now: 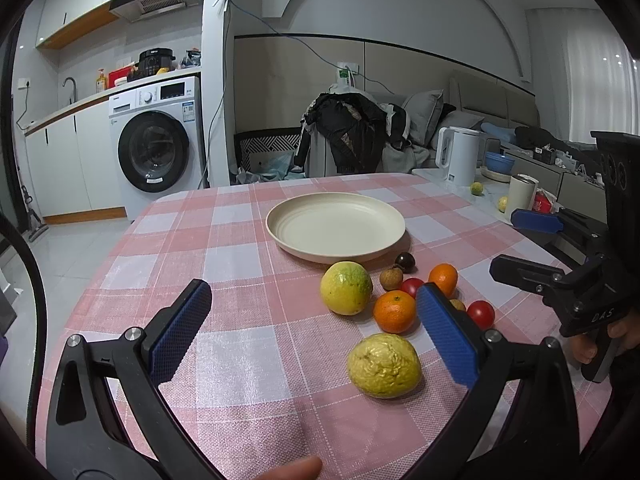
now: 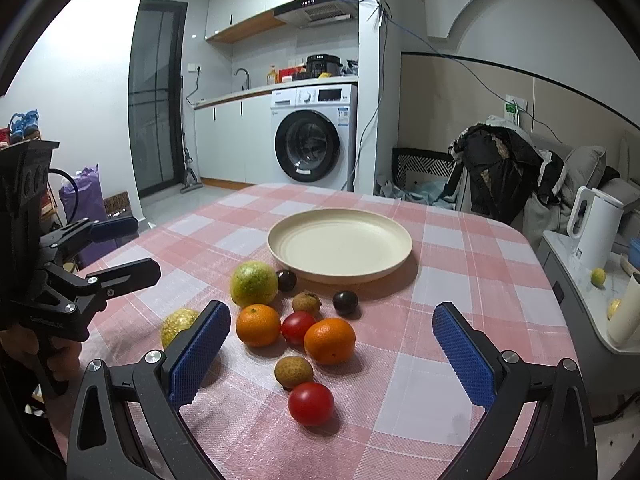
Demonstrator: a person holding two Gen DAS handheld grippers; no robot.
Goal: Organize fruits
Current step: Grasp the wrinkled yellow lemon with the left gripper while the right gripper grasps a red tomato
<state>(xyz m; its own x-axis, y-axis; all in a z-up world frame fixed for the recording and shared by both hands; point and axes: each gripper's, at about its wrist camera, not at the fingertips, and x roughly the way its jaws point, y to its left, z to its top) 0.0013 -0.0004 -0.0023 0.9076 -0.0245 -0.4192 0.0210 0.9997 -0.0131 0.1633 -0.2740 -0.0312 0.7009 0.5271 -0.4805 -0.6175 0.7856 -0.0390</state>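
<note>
A: Left wrist view. Left gripper [image 1: 316, 322] hangs low over the checked tablecloth [image 1: 224, 240], jaws wide apart, nothing between the pads. A fingertip [image 1: 294, 470] shows at the bottom edge.

B: Fruit?

A: Wrinkled yellow fruit [image 1: 384, 365] lies just inside the right pad. Past it a green-yellow fruit [image 1: 346, 288], two oranges [image 1: 395, 311], two red tomatoes [image 1: 481, 313], a brown longan [image 1: 391, 278] and a dark plum [image 1: 404, 260], bunched close. Empty cream plate [image 1: 335, 227] sits beyond them, well apart from the gripper.

B: Other side?

A: Right gripper [image 1: 508, 242] enters from the right edge, above the table, jaws apart, a hand [image 1: 600, 340] on its handle. Kettle [image 1: 458, 155] on a side counter behind it.

B: Right wrist view?

A: Right gripper [image 2: 332, 344] is also spread wide and empty. A tomato [image 2: 311, 404], a longan [image 2: 293, 371] and an orange [image 2: 329, 340] lie between its pads, untouched. Second orange [image 2: 258, 325] and the green-yellow fruit [image 2: 253, 283] lie further out; the plate [image 2: 340, 244] is behind the cluster. Left gripper [image 2: 120, 248] sits at the left edge, jaws apart. Washing machine [image 2: 314, 136] stands at the back wall.
</note>
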